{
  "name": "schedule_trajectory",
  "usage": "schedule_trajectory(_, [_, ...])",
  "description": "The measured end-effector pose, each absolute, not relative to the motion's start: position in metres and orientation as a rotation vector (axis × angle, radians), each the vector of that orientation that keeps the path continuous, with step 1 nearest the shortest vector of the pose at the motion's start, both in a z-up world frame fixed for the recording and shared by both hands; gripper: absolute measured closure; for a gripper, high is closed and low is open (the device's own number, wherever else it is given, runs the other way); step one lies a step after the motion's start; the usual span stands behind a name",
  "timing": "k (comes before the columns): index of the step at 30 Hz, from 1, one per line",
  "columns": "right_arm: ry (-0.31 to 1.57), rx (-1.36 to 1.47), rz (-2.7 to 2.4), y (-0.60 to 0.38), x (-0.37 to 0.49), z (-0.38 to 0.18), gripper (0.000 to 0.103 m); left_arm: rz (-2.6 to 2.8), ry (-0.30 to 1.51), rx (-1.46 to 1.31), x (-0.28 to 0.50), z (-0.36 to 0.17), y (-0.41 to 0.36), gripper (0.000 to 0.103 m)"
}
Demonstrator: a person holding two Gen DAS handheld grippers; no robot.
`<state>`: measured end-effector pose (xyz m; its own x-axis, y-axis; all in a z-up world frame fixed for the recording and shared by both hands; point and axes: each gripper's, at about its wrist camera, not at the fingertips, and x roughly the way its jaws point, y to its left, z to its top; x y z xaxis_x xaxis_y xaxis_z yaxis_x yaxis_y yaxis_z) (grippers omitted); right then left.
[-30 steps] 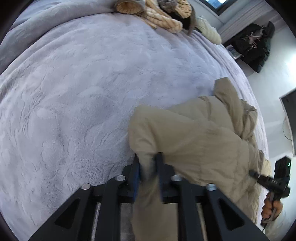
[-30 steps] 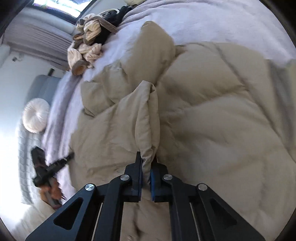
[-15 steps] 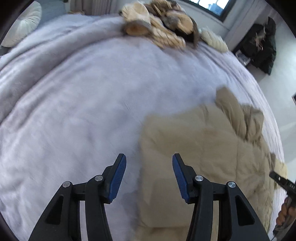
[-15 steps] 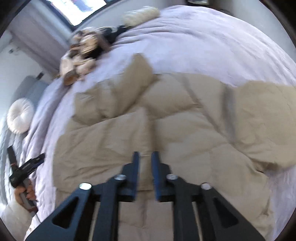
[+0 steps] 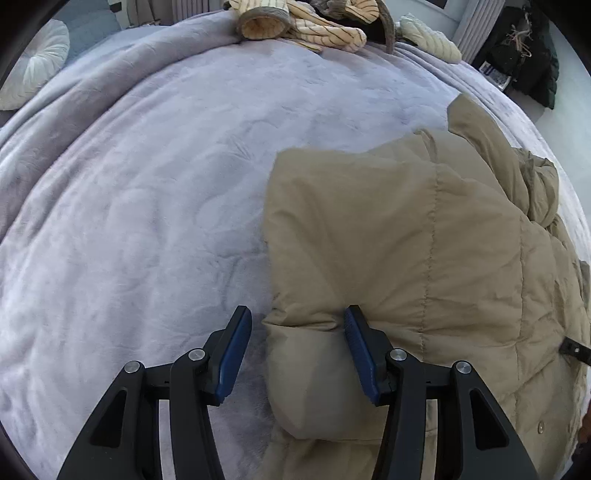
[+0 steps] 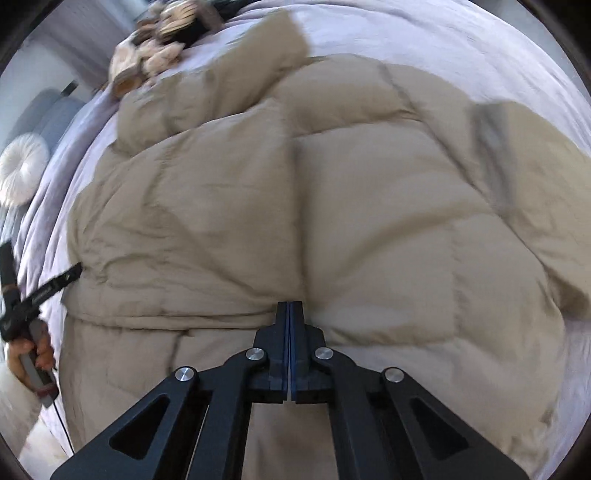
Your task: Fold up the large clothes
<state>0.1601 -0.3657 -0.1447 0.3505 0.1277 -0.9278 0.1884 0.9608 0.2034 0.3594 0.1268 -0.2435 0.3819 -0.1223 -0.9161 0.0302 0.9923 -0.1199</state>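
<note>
A large beige puffer jacket (image 5: 424, 236) lies on a lavender bed cover (image 5: 147, 206); it fills the right wrist view (image 6: 332, 206). My left gripper (image 5: 297, 321) is open, its blue-padded fingers (image 5: 236, 343) straddling the jacket's folded left edge without gripping it. My right gripper (image 6: 290, 308) is shut with the pads together and empty, its tip resting at a fold in the middle of the jacket. The other gripper's tip shows at the left of the right wrist view (image 6: 55, 284).
A pile of striped tan clothes (image 5: 306, 22) lies at the far end of the bed. A round white cushion (image 5: 33, 62) sits far left. Dark items (image 5: 524, 48) stand off the bed at the far right.
Both grippers let go of the jacket. The left jaws opened wide and the jacket edge dropped flat onto the bed. The right jaws released their fold, then closed empty.
</note>
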Motion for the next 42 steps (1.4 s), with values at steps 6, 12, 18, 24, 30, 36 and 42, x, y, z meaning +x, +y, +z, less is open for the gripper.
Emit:
schedule_trajectory(6, [1.163,0.4,-0.03,-0.385,0.13,-0.116,0.099,-0.072,1.153,-0.039,0.341,-0.212,0.111,0.049])
schedule_trajectory(12, [1.171,0.495,-0.032,-0.399,0.085,-0.106,0.099,-0.152,1.146,-0.007,0.303,-0.18,0.058,0.049])
schedule_trajectory(18, [1.156,0.606,-0.102,-0.434,0.043,-0.102,0.073,-0.249,1.175,0.008,0.266,-0.17,-0.016,0.049])
schedule_trajectory(24, [1.093,0.662,-0.203,-0.493,0.007,-0.089,0.05,-0.28,1.192,0.053,0.232,-0.171,-0.082,0.003])
schedule_trajectory(30, [1.036,0.736,-0.288,-0.559,-0.017,-0.085,0.027,-0.31,1.221,0.069,0.22,-0.175,-0.131,0.003])
schedule_trajectory(36, [0.92,0.825,-0.37,-0.62,-0.025,-0.083,0.013,-0.309,1.218,0.089,0.224,-0.175,-0.172,0.003])
schedule_trajectory(42, [0.874,0.889,-0.396,-0.665,-0.011,-0.089,0.013,-0.331,1.24,0.111,0.224,-0.178,-0.202,0.003])
